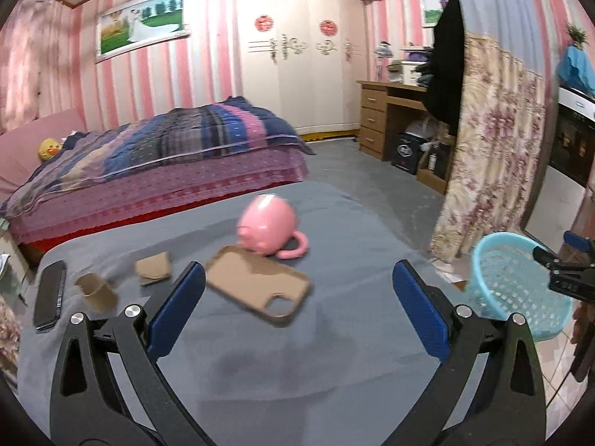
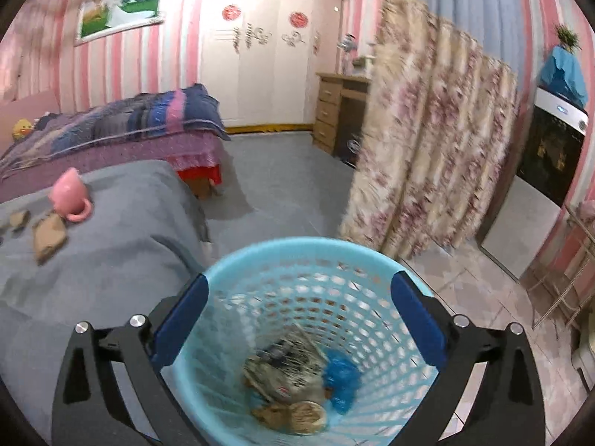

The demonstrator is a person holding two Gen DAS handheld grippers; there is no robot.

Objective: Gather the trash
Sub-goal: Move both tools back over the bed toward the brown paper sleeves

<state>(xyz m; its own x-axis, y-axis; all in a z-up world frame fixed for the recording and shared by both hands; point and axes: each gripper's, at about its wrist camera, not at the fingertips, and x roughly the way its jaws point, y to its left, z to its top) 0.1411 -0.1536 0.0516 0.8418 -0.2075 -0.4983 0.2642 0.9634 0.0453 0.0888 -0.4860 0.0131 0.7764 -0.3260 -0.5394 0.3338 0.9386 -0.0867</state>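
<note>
My left gripper (image 1: 297,290) hovers open above a table under a grey cloth (image 1: 334,353), with nothing between its blue pads. Ahead of it lie a brown phone case (image 1: 256,282), a crumpled brown cardboard piece (image 1: 154,267) and a brown paper tube (image 1: 95,290). A light blue mesh basket (image 1: 517,290) stands on the floor off the table's right edge. My right gripper (image 2: 297,297) is open right over that basket (image 2: 297,245), holding nothing. Crumpled wrappers (image 2: 290,383) and a blue bag (image 2: 340,375) lie at the basket's bottom.
A pink mug (image 1: 267,228) lies on its side behind the phone case, and a black phone (image 1: 50,293) rests at the table's left edge. Beyond are a bed (image 1: 167,156), a wooden desk (image 1: 386,111) and a floral curtain (image 2: 427,148). Tiled floor (image 2: 465,290) lies right of the basket.
</note>
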